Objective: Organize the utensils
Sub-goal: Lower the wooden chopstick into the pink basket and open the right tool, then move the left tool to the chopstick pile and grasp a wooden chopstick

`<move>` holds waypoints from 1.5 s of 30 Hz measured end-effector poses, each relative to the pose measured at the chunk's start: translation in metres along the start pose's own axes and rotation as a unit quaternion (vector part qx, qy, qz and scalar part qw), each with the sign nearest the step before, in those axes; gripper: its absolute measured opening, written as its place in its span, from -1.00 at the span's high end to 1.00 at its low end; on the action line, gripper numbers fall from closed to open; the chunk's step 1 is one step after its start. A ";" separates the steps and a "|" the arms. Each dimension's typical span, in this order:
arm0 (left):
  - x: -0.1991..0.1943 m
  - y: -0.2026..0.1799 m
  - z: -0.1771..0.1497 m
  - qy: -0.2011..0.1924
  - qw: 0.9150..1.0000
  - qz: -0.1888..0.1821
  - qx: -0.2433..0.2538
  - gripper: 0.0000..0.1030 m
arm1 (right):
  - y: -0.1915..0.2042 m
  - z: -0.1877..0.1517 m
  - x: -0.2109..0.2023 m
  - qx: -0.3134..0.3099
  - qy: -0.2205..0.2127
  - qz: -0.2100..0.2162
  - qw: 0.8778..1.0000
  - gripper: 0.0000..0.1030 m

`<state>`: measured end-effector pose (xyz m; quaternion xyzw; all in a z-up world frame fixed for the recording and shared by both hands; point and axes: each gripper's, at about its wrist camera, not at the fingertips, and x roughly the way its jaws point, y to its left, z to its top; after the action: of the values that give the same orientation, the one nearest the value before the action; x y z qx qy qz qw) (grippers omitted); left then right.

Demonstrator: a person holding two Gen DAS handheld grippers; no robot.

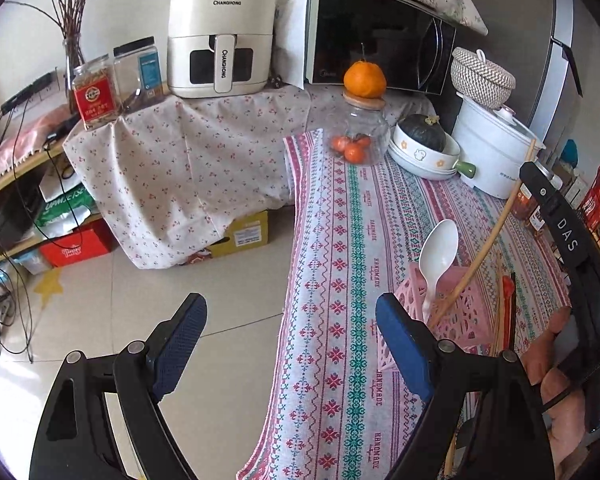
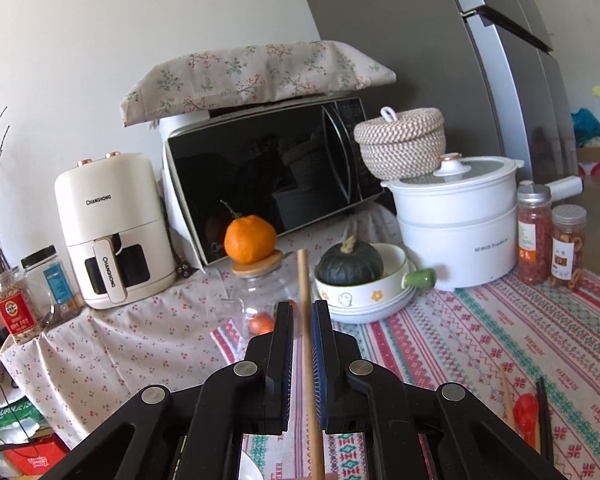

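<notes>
Now: stick in the basket, right tongs slack

Your right tongs [image 2: 302,309] are released. The wooden stick [image 2: 310,344] runs up between the pads; it lies against the right pad, with a clear gap to the left one, so nothing is clamped. From the left wrist view, that stick [image 1: 488,236] leans with its lower end inside the pink basket [image 1: 466,320] and slants up towards the white pot [image 1: 496,152]. A white spoon [image 1: 439,254] stands in the same basket, bowl up.

Your left tongs [image 1: 290,308] are spread wide and hold nothing. One pad hangs over the floor, the other over the edge of the tabletop [image 1: 340,264], just beside the basket.

Right of the basket, a red spoon [image 2: 526,412] lies flat on the cloth. Black chopsticks [image 2: 544,420] lie beside it, and a second wooden stick [image 2: 507,396] on its other side.
</notes>
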<state>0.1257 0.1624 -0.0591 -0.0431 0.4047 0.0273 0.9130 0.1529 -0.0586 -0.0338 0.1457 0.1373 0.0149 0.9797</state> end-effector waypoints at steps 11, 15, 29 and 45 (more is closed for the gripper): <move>-0.001 -0.019 -0.008 0.024 0.999 -0.042 0.006 -0.72 | -0.052 0.045 -0.032 0.006 0.055 0.003 0.998 -0.24; 0.002 -0.030 -0.015 0.043 0.998 -0.055 0.012 -0.72 | -0.080 0.050 -0.039 -0.001 0.097 -0.011 0.995 -0.43; 0.033 -0.082 -0.056 0.149 0.982 -0.108 0.036 -0.72 | -0.185 0.006 -0.014 0.055 0.313 -0.077 0.945 -0.70; 0.030 -0.170 -0.091 0.159 0.969 -0.111 0.151 -0.71 | -0.254 -0.017 0.012 0.085 0.429 -0.111 0.892 -0.70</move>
<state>0.0933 -0.0155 -0.1325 0.0470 0.5367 -0.1435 0.8302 0.1574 -0.2965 -0.1260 0.1916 0.5604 -0.0447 0.8045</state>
